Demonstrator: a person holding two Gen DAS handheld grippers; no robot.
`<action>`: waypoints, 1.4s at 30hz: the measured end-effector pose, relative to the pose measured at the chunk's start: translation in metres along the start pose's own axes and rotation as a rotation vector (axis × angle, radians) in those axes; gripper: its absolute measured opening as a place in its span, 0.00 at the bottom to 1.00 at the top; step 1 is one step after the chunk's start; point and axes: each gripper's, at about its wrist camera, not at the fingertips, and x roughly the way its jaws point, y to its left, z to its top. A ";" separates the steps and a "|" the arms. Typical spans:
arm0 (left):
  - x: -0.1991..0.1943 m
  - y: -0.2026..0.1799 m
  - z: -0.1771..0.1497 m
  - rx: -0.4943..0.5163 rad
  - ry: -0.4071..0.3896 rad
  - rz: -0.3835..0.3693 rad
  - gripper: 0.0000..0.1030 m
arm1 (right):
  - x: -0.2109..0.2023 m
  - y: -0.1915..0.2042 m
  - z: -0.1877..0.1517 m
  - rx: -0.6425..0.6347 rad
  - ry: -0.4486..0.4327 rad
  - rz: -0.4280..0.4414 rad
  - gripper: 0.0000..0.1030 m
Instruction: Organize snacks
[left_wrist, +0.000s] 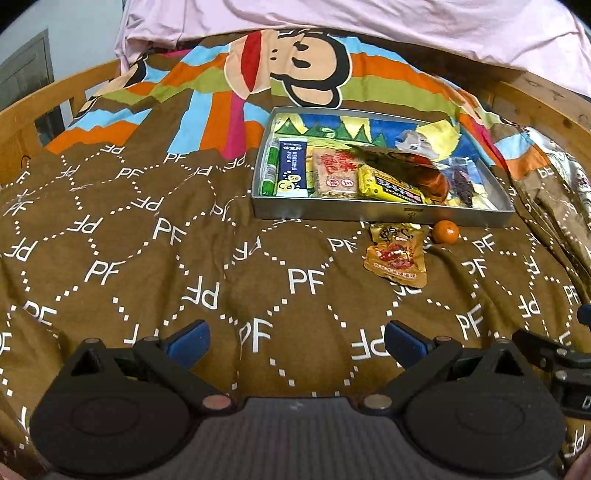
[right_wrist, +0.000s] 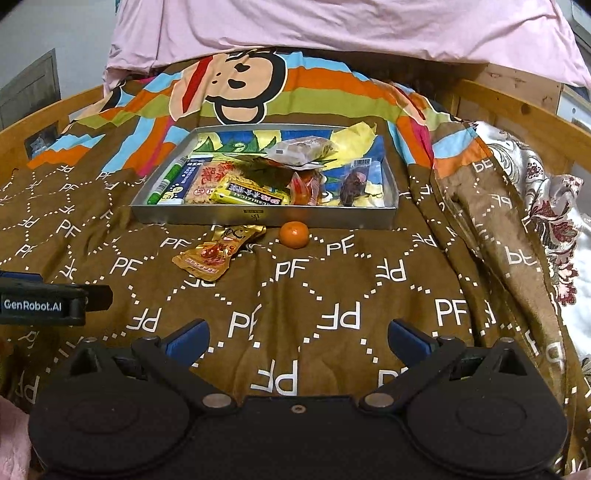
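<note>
A shallow metal tray (left_wrist: 380, 216) (right_wrist: 258, 217) lies on the brown blanket and holds several snack packets, a green tube (left_wrist: 269, 168) (right_wrist: 166, 181) and a blue sachet. A golden snack packet (left_wrist: 397, 254) (right_wrist: 218, 253) and a small orange (left_wrist: 446, 231) (right_wrist: 294, 234) lie on the blanket just in front of the tray. My left gripper (left_wrist: 295, 341) is open and empty, well short of them. My right gripper (right_wrist: 297, 339) is open and empty, also near me.
The brown "PF" blanket (left_wrist: 184, 258) (right_wrist: 332, 295) covers a bed with a wooden rail (left_wrist: 33, 107) (right_wrist: 517, 107). A pink cover (right_wrist: 332, 26) lies behind the tray. A floral cloth (right_wrist: 554, 221) is bunched at the right. The left gripper's body (right_wrist: 40, 304) shows at left.
</note>
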 end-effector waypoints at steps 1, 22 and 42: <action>0.002 0.000 0.001 -0.006 0.002 0.002 0.99 | 0.001 -0.001 0.000 0.003 0.002 0.001 0.99; 0.034 -0.005 0.023 0.022 -0.027 0.036 0.99 | 0.030 -0.001 0.024 -0.091 -0.060 -0.004 0.99; 0.075 -0.027 0.036 0.078 -0.081 -0.052 0.99 | 0.103 -0.009 0.055 -0.227 -0.127 0.012 0.99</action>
